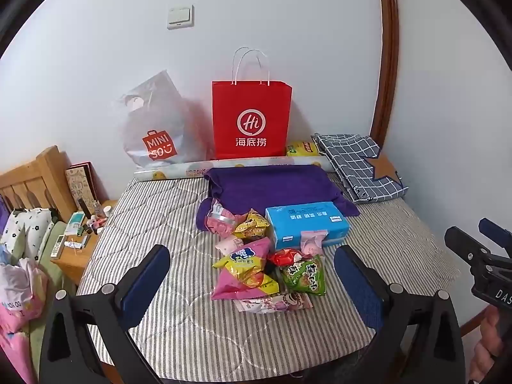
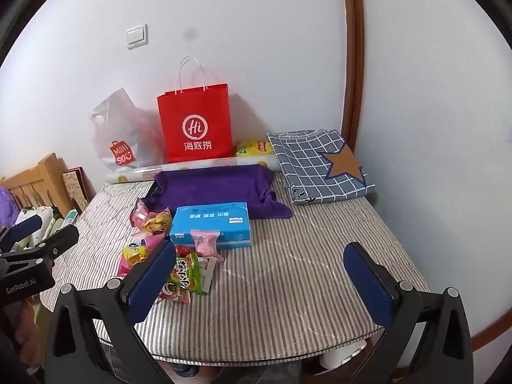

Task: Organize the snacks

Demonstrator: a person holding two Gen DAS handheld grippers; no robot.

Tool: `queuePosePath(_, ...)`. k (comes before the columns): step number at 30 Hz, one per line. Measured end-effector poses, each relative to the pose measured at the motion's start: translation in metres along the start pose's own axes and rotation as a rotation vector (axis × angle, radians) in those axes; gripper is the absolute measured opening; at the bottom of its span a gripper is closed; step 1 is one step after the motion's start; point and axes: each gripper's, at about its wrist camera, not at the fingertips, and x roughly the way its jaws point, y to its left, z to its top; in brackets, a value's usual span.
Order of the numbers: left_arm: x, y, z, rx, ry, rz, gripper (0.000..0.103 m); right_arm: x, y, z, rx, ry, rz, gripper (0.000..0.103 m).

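Observation:
A heap of snack packets (image 1: 262,262) lies on the striped table cover, with a green packet (image 1: 305,276), a pink-and-yellow bag (image 1: 246,270) and a small pink packet (image 1: 312,243) among them. In the right wrist view the same heap (image 2: 166,249) sits at the left. A blue tissue box (image 1: 305,224) (image 2: 211,225) stands just behind it. My left gripper (image 1: 252,275) hovers open in front of the heap, nothing between its fingers. My right gripper (image 2: 259,275) is open over bare cloth to the right of the snacks; it also shows as the right gripper (image 1: 480,243) at the left view's edge.
A red paper bag (image 1: 252,118) (image 2: 196,123) stands against the wall, beside a translucent plastic bag (image 1: 160,128). A purple cloth (image 1: 272,188), a rolled sheet (image 1: 230,168) and folded checked fabric (image 1: 358,163) lie behind the snacks. A cluttered wooden bedside stand (image 1: 80,236) is at the left.

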Motion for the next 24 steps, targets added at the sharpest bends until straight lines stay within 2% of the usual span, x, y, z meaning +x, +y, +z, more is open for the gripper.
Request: queuePosePath(24,-0.0027,0.0055,-0.0029,-0.009,-0.012,-0.007,0.103,-0.002,0.006,-0.0031,-0.005,-0.005,0.008,0.103)
